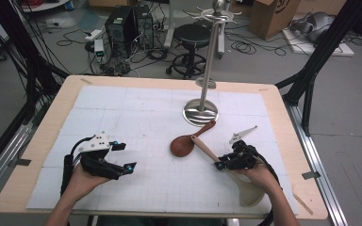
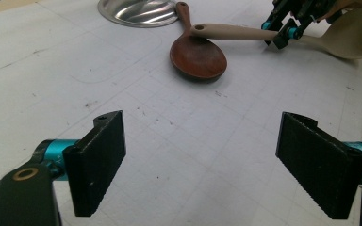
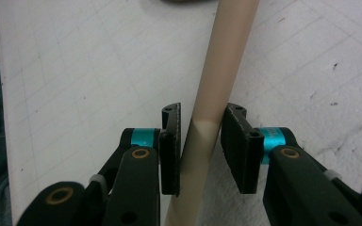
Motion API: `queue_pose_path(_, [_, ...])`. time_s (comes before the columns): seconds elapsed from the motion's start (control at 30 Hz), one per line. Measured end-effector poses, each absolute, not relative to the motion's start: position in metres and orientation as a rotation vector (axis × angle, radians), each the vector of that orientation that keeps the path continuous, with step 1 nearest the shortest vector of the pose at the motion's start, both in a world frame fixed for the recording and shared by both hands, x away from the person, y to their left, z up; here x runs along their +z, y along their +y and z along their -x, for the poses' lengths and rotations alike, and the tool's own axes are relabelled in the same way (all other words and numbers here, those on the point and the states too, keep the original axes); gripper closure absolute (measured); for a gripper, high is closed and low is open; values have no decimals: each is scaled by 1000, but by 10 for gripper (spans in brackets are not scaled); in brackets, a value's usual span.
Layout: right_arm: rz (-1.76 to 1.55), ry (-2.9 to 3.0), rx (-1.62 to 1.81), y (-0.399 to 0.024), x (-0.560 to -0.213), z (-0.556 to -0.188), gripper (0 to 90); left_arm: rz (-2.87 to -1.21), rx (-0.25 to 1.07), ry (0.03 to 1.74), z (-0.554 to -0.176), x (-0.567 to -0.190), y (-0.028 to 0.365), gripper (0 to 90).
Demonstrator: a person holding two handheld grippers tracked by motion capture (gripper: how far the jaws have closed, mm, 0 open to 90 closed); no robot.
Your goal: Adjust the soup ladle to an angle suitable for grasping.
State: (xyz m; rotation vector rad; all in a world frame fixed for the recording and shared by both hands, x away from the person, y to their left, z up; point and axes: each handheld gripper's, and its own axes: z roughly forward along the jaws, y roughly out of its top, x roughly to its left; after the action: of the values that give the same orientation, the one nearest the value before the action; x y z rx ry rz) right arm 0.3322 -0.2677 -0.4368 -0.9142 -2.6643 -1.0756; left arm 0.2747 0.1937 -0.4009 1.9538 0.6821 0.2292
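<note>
Right gripper (image 1: pixel 221 164): jaws drawn in close on either side of the beige spoon's handle; the right gripper view shows the handle running between the pads, a thin gap on one side.
Beige spoon (image 1: pixel 245 188): lies on the mat, bowl near the table's front edge by the person's right hand, handle end resting across the brown spoon.
Brown spoon (image 1: pixel 183 146): bowl on the mat, handle pointing toward the stand's base.
Left gripper (image 1: pixel 122 157): jaws wide apart, nothing between them, over bare mat well left of the spoons.
Stand (image 1: pixel 201 111): metal, upright, behind the spoons.
Mat (image 1: pixel 122 103): white, gridded, on the table (image 1: pixel 42 136).

A wooden table (image 1: pixel 42 136) bears a white gridded mat (image 1: pixel 122 117), steel stand (image 1: pixel 200 112), two spoons.
</note>
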Motion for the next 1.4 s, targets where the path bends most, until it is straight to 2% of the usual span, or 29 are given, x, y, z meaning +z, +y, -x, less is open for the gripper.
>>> queue_pose_path(0.83, [808,-2583,-1460,-264,-390,-325,785,-1948,229,682,-275,-401,194,172])
queue_pose_path(1.4, [817,-2485,-1799,-268,-372,-323,789,-1951,231,681,-275,-400,195,172])
